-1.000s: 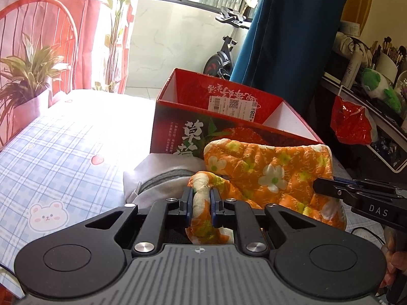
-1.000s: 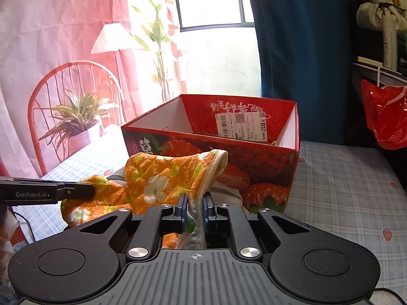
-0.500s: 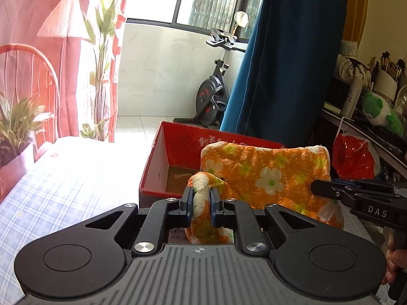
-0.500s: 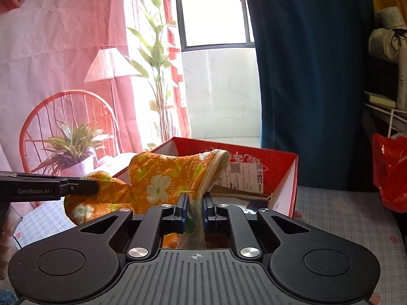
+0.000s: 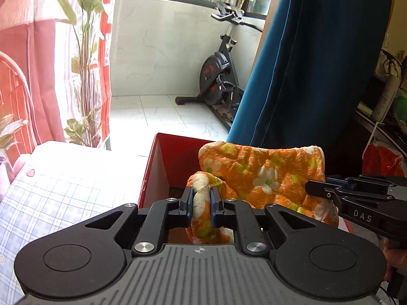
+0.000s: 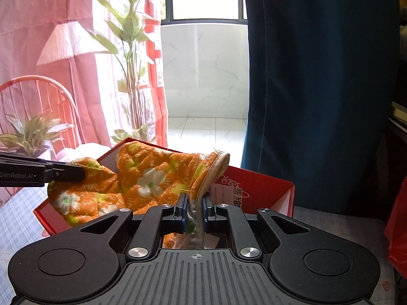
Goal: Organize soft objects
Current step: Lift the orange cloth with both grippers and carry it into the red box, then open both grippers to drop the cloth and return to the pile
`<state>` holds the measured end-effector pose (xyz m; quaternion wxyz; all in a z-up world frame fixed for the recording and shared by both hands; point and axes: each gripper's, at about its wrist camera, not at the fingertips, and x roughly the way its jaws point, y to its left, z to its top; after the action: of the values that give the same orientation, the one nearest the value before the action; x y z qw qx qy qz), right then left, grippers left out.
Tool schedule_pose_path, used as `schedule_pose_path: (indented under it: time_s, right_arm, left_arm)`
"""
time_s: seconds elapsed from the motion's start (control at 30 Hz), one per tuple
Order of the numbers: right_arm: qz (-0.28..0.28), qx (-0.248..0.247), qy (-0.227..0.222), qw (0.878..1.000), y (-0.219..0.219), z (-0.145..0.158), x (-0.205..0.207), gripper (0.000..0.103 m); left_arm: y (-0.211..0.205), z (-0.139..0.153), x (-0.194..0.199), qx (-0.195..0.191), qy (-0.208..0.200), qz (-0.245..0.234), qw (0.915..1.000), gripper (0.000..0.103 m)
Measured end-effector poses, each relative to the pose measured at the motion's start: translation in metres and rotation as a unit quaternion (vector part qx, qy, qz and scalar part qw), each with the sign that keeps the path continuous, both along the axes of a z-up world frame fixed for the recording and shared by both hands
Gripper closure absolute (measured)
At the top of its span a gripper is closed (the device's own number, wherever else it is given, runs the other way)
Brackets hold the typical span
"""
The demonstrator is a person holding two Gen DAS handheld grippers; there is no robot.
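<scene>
Both grippers have risen since a second ago, carrying the orange flowered oven mitt [image 5: 264,170] from beside the front wall of the red cardboard box [image 5: 162,162] to a spot above its open top; earlier the box's printed front filled the view, now only the rim and inner walls show below the fabric. Held between the two tools, the mitt hangs clear of the checked cloth [image 5: 63,193] on the table; its lower folds sag toward the box's opening, though I cannot tell whether they touch the walls. The left gripper [image 5: 199,200] is clamped on the mitt's thumb, the padded roll squeezed between its blue pads; the right gripper [image 6: 194,204] pinches the pale cuff edge in the same firm way, and from each camera the other tool appears reaching in from the side.

For the task, the lift seems done and the mitt looks lined up for storage; the likely next step is lowering it inside and letting go with both tools. Quilted fabric is limp, so one corner may drape over the red rim if the release comes too high; the box's floor is mostly hidden, so what already lies there cannot be judged.
</scene>
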<state>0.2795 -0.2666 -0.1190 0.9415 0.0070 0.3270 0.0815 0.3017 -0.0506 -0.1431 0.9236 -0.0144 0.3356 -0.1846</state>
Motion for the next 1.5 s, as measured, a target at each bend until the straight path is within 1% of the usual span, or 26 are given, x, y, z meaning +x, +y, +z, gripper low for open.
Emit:
schedule_pose_path:
  time_s: [0.23,0.4,0.53,0.57,0.6,0.63,0.67,0.7,0.77,0.83,0.9,1.0,1.1,1.2,1.3,1.5]
  right_arm:
    - [-0.011,-0.013,0.064,0.998,0.008,-0.024,0.038,0.093]
    - [-0.024,-0.021,0.106,0.994,0.013,-0.035,0.057,0.093]
    - [-0.032,-0.032,0.135,0.99,0.015,-0.044,0.068,0.092]
    - [-0.034,-0.033,0.142,0.989,0.015,-0.045,0.07,0.092]
    - [-0.038,-0.034,0.146,0.988,0.015,-0.047,0.071,0.092]
    - [-0.042,-0.036,0.15,0.987,0.015,-0.048,0.072,0.09]
    - [-0.05,-0.039,0.155,0.986,0.011,-0.048,0.071,0.088]
    - [-0.056,-0.039,0.157,0.985,0.01,-0.049,0.071,0.086]
    - [-0.066,-0.039,0.154,0.985,0.007,-0.048,0.07,0.082]
    - [-0.069,-0.037,0.144,0.986,0.007,-0.045,0.067,0.08]
    - [-0.065,-0.042,0.134,0.988,0.009,-0.04,0.061,0.079]
    - [-0.049,-0.038,0.114,0.992,0.011,-0.027,0.046,0.079]
    - [-0.036,-0.032,0.091,0.995,0.015,-0.013,0.028,0.079]
    - [-0.02,-0.027,0.072,0.997,0.021,-0.005,0.004,0.079]
    - [-0.008,-0.018,0.059,0.998,0.025,0.001,-0.022,0.079]
    - [0.002,-0.001,0.042,0.999,0.029,0.009,-0.07,0.079]
  left_arm:
    - [-0.013,-0.014,0.034,0.044,0.031,-0.024,0.9983,0.088]
    - [-0.016,-0.023,0.047,0.049,0.057,-0.026,0.9968,0.087]
    - [-0.017,-0.027,0.052,0.049,0.067,-0.034,0.996,0.085]
    - [-0.018,-0.028,0.052,0.052,0.068,-0.035,0.9957,0.081]
    - [-0.018,-0.028,0.052,0.055,0.067,-0.036,0.9956,0.072]
    - [-0.018,-0.026,0.053,0.057,0.064,-0.035,0.9957,0.067]
    - [-0.018,-0.025,0.052,0.057,0.062,-0.036,0.9958,0.056]
    - [-0.017,-0.024,0.051,0.058,0.059,-0.036,0.996,0.051]
    - [-0.017,-0.021,0.048,0.058,0.055,-0.036,0.9962,0.051]
    - [-0.016,-0.018,0.044,0.057,0.053,-0.039,0.9962,0.05]
    - [-0.015,-0.014,0.037,0.056,0.049,-0.041,0.9964,0.05]
    - [-0.012,-0.006,0.022,0.057,0.037,-0.045,0.9967,0.05]
    - [-0.008,0.003,0.002,0.059,0.021,-0.046,0.997,0.05]
    - [0.001,0.012,-0.02,0.057,0.004,-0.045,0.9973,0.05]
    - [0.01,0.018,-0.04,0.051,-0.003,-0.039,0.998,0.05]
    - [0.022,0.019,-0.083,0.049,-0.015,-0.037,0.998,0.05]
